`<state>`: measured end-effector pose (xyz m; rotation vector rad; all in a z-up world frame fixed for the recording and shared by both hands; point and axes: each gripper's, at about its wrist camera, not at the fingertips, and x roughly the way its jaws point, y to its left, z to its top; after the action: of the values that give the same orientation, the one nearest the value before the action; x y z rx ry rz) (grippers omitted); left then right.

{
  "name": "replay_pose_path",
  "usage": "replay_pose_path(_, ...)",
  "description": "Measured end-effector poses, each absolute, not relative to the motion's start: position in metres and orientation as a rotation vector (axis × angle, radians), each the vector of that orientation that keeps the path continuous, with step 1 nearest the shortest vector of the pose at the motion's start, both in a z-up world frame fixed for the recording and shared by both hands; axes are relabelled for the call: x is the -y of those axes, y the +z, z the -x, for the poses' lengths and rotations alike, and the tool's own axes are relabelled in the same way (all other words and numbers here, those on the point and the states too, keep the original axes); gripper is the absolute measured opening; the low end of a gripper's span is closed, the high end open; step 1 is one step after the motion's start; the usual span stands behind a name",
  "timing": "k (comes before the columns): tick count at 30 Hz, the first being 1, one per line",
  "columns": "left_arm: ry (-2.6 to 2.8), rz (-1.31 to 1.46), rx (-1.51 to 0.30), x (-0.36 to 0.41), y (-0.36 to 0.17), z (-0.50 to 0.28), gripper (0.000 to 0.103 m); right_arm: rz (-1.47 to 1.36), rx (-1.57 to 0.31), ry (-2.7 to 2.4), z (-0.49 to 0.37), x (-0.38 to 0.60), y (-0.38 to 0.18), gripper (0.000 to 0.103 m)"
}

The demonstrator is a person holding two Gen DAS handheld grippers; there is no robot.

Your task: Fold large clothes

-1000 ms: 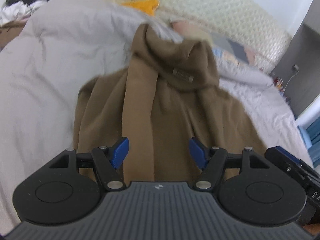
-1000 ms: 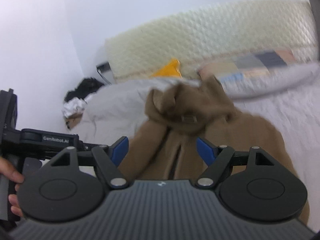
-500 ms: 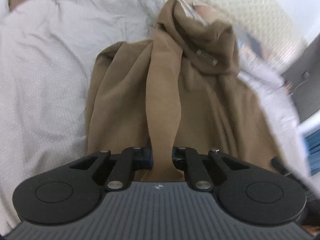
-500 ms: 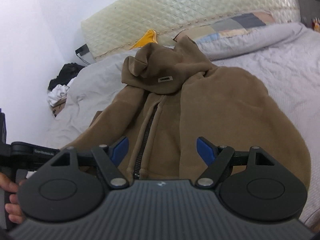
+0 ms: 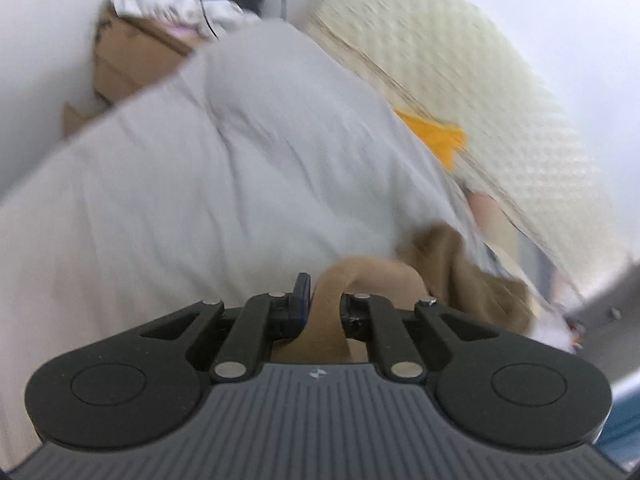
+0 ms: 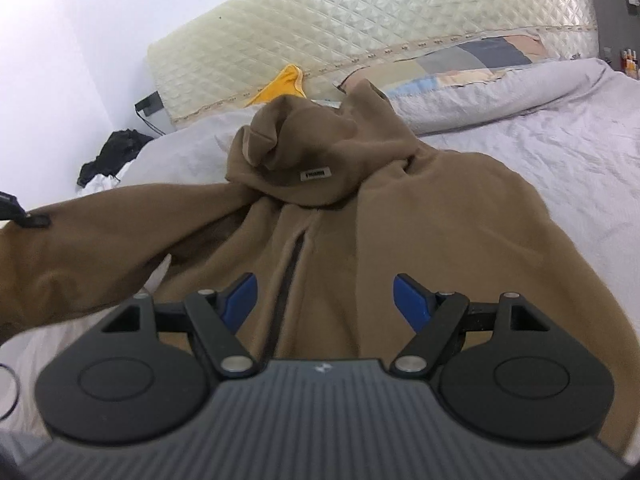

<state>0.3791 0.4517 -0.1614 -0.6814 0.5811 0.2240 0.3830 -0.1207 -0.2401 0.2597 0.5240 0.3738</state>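
Brown fleece hoodie (image 6: 400, 220), lying front-up on the grey bed (image 6: 560, 140), hood towards the headboard (image 6: 360, 20).

Soft, thick, limp; I judge it light but bulky, best taken at cuffs, hem or shoulder seams. My left gripper (image 5: 323, 312) is clamped on its sleeve (image 6: 100, 248), stretched out sideways; my right gripper (image 6: 324, 300) hangs wide, holding nothing, over the zip (image 6: 294, 256).

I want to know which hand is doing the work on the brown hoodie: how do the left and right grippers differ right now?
The left gripper is shut on a fold of the brown hoodie's sleeve, pulled out to the side; the right gripper stands open and empty above the hoodie's front. The left view is motion-blurred, the right view sharp. Both are black with blue finger pads.
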Motion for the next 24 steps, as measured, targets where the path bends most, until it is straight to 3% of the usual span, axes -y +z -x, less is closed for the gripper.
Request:
replay_pose_path(12, 0.458, 0.522, -0.696, -0.585, -0.223, -0.568, 0.011, -0.219, -0.555, 0.301, -0.450, 0.094, -0.259, 0.077)
replay_pose_path(17, 0.482, 0.470, -0.758, -0.602, -0.277, -0.607, 0.011, -0.294, -0.555, 0.270, -0.473, 0.103, -0.264, 0.077)
replay_pose_path(21, 0.504, 0.459, -0.745, -0.595, -0.290, -0.609, 0.011, -0.259, -0.563, 0.240, -0.485, 0.110, -0.267, 0.077)
replay_pose_path(23, 0.508, 0.398, -0.713, -0.583, -0.288, -0.600, 0.015, -0.274, -0.566, 0.234, -0.487, 0.116, -0.269, 0.077)
replay_pose_path(24, 0.516, 0.368, -0.703, -0.577, -0.286, -0.594, 0.025, -0.287, -0.572, 0.235, -0.488, 0.119, -0.271, 0.077)
